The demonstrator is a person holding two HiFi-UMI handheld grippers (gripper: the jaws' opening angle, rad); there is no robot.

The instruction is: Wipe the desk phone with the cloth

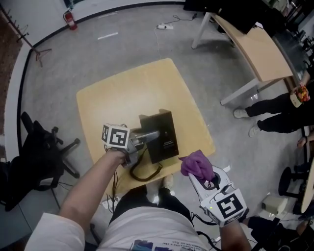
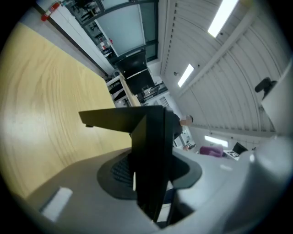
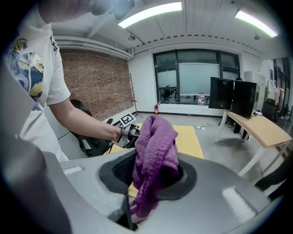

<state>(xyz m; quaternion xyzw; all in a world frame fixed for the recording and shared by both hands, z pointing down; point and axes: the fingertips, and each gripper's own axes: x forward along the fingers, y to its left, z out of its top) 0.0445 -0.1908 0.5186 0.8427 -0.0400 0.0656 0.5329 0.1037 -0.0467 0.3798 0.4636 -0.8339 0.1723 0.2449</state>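
Your left gripper pinches the black desk phone by its left edge, near side of the table. Your right gripper is clamped on the purple cloth, by the table's near right corner.

- Type of place: an open-plan office or lab workroom.
- Floor: bare grey concrete floor, with a power strip lying on it.
- Furniture: a square wooden table, a long desk on white legs, and a black swivel chair.
- Equipment: dark monitors by the long desk, and a desk phone on the square table.
- Building: a brick wall, large windows, ceiling strip lights, and a red fire extinguisher at the wall.
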